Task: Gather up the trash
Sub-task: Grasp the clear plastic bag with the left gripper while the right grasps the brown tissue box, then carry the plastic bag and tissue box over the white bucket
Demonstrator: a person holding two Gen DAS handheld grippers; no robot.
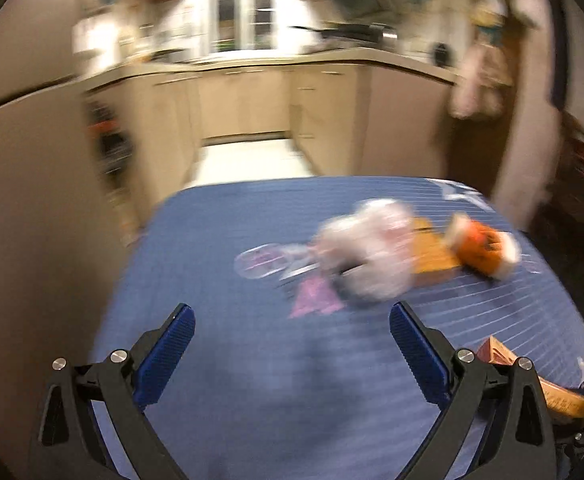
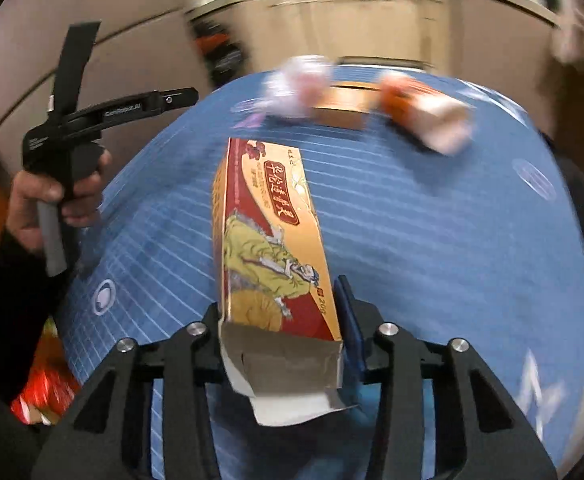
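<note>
We find bare blue mat (image 1: 228,360) ahead of our left gripper (image 1: 292,344); crumpled bag (image 1: 367,256) and wrappers (image 1: 485,246) crowd its far right.

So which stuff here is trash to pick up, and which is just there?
Trash for the job:
- printed carton, in the right tongs
- crumpled white bag
- orange wrapper
- pink scrap
- flat brown box

Just there:
- blue table mat
- kitchen cabinets
- left tongs, open and empty

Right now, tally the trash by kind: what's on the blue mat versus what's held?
Printed cardboard cartons: 2, red-and-gold carton clamped in right gripper, plain brown carton on mat
Crumpled white plastic bags: 1
Orange-and-white wrappers: 1
Clear plastic lids: 1
Pink paper scraps: 1
Total: 6
</note>
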